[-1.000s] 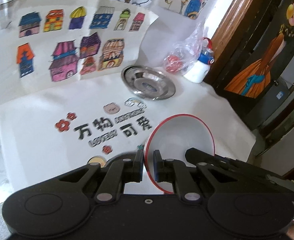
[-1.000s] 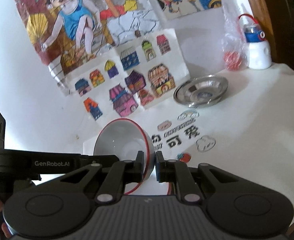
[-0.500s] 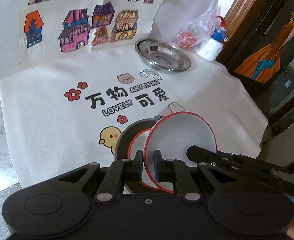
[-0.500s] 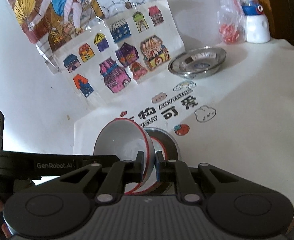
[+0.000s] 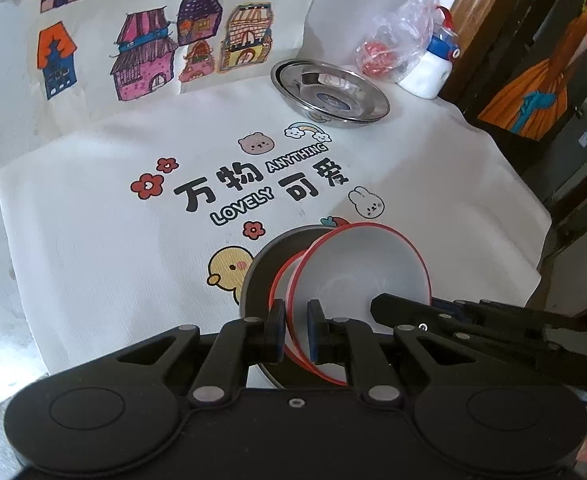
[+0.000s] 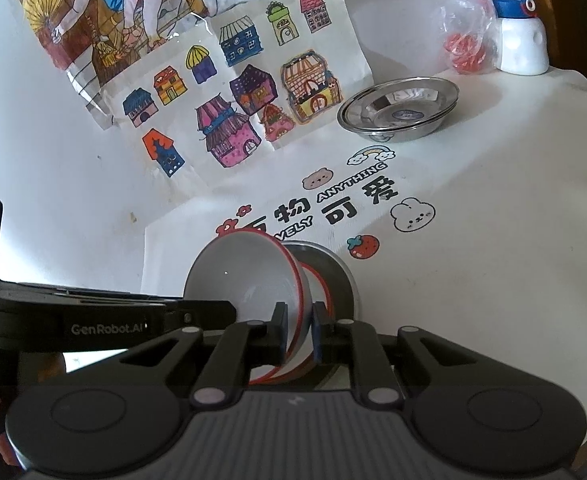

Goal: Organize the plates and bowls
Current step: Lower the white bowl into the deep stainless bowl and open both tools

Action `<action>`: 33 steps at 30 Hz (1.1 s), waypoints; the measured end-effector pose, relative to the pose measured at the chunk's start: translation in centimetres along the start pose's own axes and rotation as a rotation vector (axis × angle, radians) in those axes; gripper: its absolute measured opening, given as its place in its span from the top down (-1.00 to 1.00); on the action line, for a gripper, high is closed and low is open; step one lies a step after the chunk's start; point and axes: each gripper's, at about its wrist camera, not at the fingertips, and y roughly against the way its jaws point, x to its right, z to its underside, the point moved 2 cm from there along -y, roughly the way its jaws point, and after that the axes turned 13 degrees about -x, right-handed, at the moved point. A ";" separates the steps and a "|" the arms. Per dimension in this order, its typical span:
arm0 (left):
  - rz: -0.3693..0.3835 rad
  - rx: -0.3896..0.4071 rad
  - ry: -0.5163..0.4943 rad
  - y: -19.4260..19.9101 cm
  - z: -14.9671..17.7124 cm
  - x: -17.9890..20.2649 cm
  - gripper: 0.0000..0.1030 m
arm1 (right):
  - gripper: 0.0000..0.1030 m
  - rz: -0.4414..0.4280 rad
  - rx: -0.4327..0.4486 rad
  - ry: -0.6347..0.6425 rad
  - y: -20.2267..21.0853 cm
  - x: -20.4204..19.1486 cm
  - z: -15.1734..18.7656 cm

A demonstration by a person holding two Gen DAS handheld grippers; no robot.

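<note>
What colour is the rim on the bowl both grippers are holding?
Red, around a white bowl; clearest in the left wrist view.

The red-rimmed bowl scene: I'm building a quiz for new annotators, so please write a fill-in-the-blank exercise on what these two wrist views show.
1. Both the left hand-held gripper and the right hand-held gripper are shut on the rim of one white bowl edged in ____.
2. Below it, a second red-rimmed bowl sits in a ____ plate.
3. The stainless steel plates at the far side of the tablecloth lie near a white ____ with a blue top.

Missing words: red; grey; bottle
</note>
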 end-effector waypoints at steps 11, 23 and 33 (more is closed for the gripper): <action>-0.096 -0.061 -0.090 -0.1 -0.9 1.2 0.75 | 0.70 0.014 -0.066 0.041 -0.2 -0.3 -0.6; -0.139 -0.106 -0.125 -0.7 -1.7 1.5 0.72 | 0.67 0.047 -0.087 0.082 -0.2 -0.7 -1.0; -0.147 -0.117 -0.131 -1.0 -1.9 1.7 0.72 | 0.52 0.055 -0.079 0.087 -0.1 -0.4 -1.1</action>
